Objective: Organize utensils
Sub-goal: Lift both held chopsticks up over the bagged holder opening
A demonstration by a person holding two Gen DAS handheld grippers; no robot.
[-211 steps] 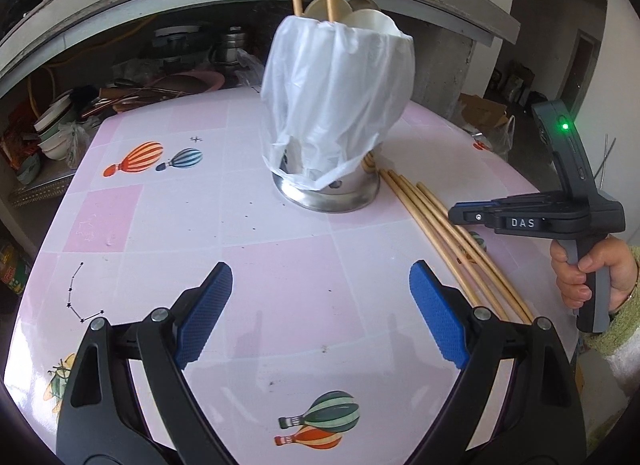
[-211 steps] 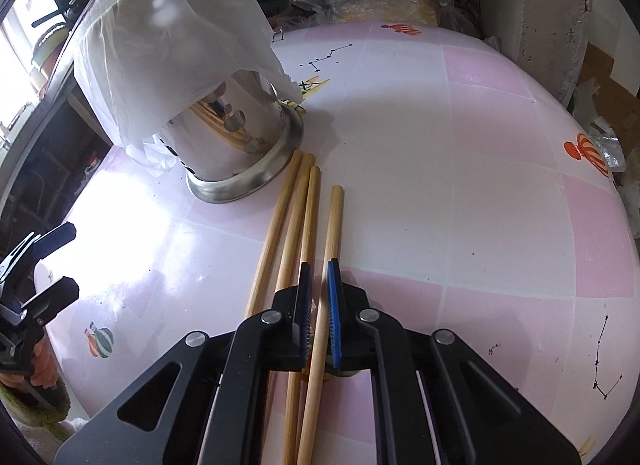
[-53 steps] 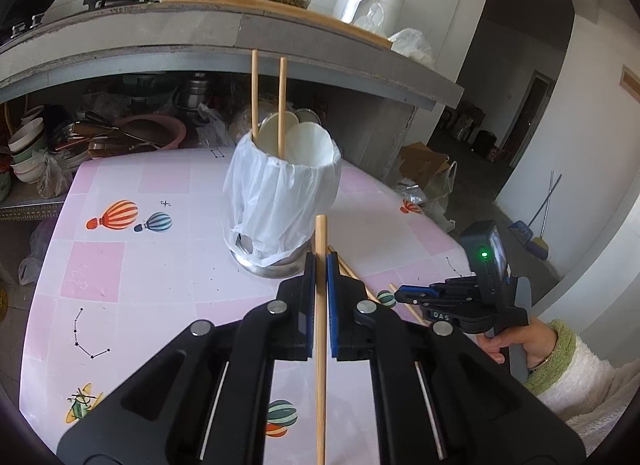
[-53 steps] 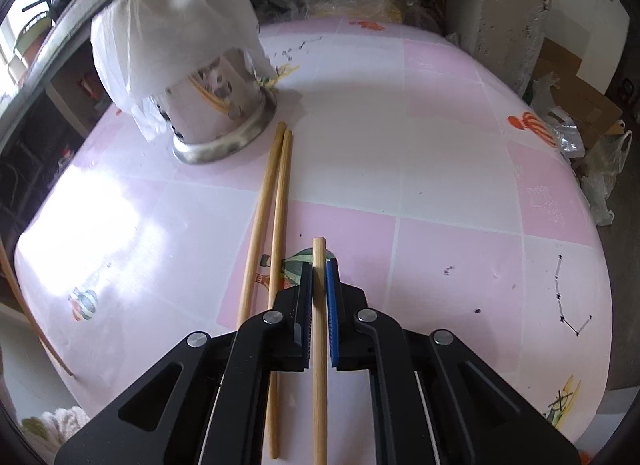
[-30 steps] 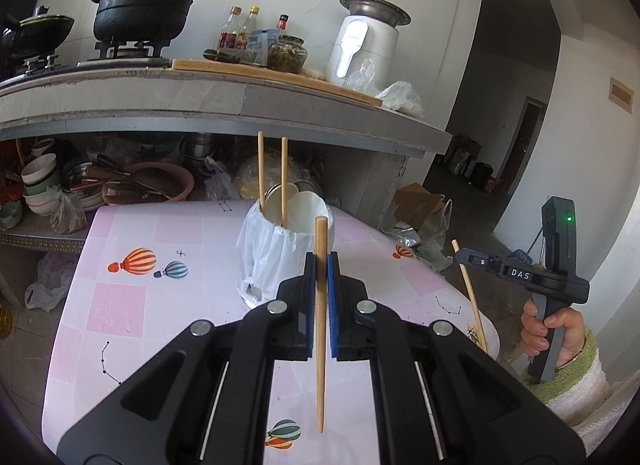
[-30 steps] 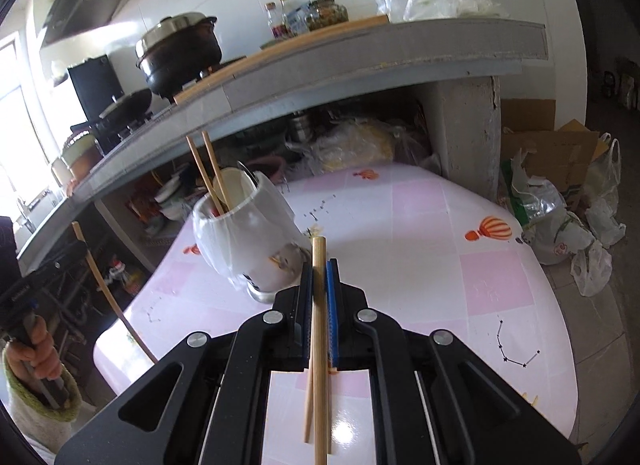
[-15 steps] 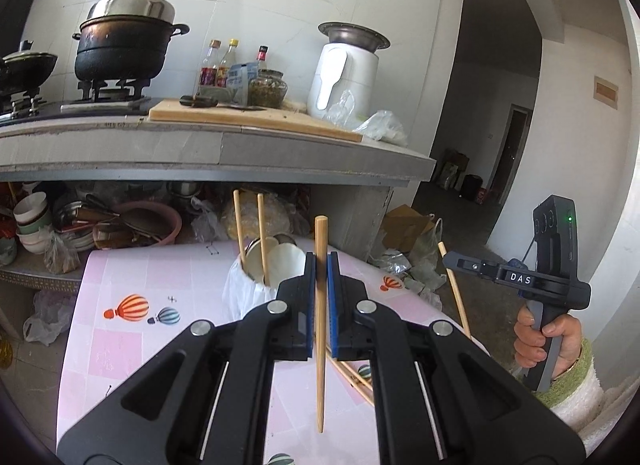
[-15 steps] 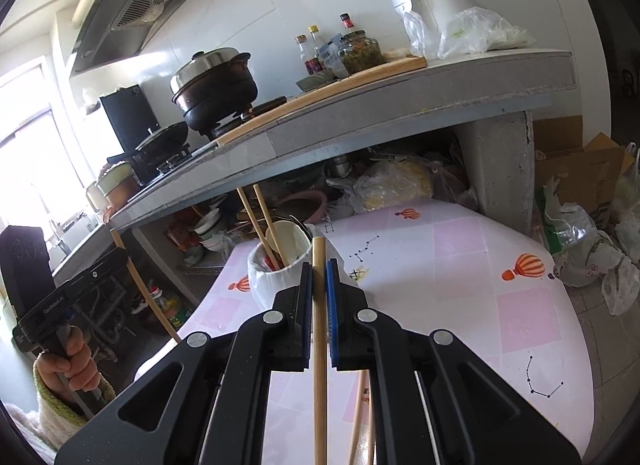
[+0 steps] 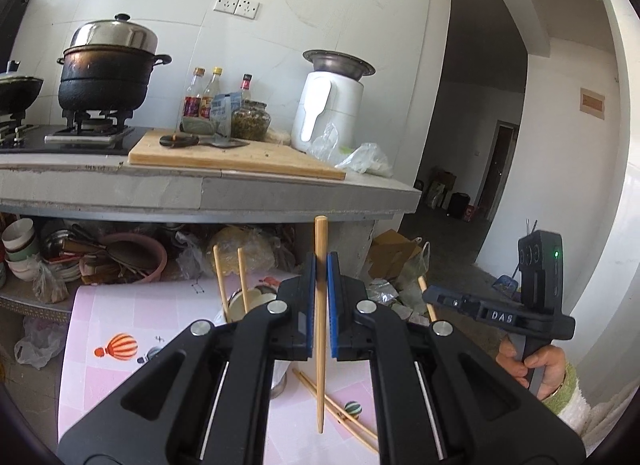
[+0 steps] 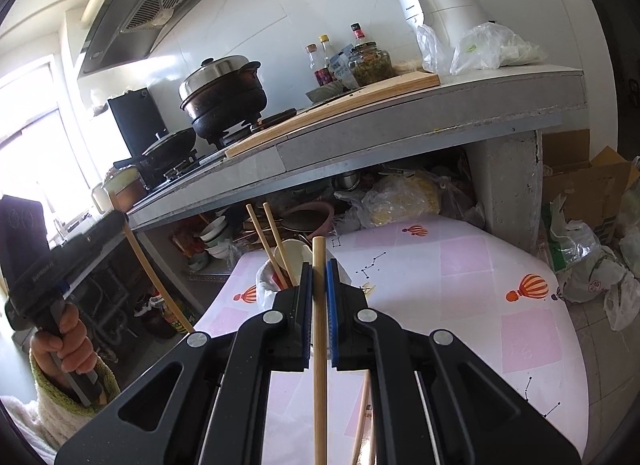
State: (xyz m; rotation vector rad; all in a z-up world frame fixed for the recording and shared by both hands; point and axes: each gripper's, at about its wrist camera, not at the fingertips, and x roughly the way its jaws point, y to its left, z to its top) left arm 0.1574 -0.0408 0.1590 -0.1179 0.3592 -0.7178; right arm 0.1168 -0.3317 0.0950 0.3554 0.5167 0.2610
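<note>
My left gripper (image 9: 320,265) is shut on a wooden chopstick (image 9: 320,385) that hangs upright above the pink table (image 9: 120,305). My right gripper (image 10: 319,265) is shut on a second chopstick (image 10: 319,385), also upright. Below and behind the jaws stands the utensil holder (image 10: 264,277), wrapped in a white bag, with two chopsticks (image 10: 260,233) sticking out of it. The left wrist view shows only its rim (image 9: 252,301). Two loose chopsticks (image 9: 340,409) lie on the table by its base. Each view shows the other gripper (image 9: 426,297) (image 10: 116,221) off to the side with its stick.
A concrete counter (image 9: 200,189) overhangs the table's far side, bearing a cutting board (image 9: 232,153), a pot (image 9: 108,77), bottles and a white appliance (image 9: 328,109). Bowls and pans (image 9: 24,249) crowd the shelf under it. Boxes and bags (image 10: 592,249) lie on the floor to the right.
Both grippers have risen with their chopsticks and tilted up. The holder and table have dropped lower in both views, and the countertop now fills the upper half.
</note>
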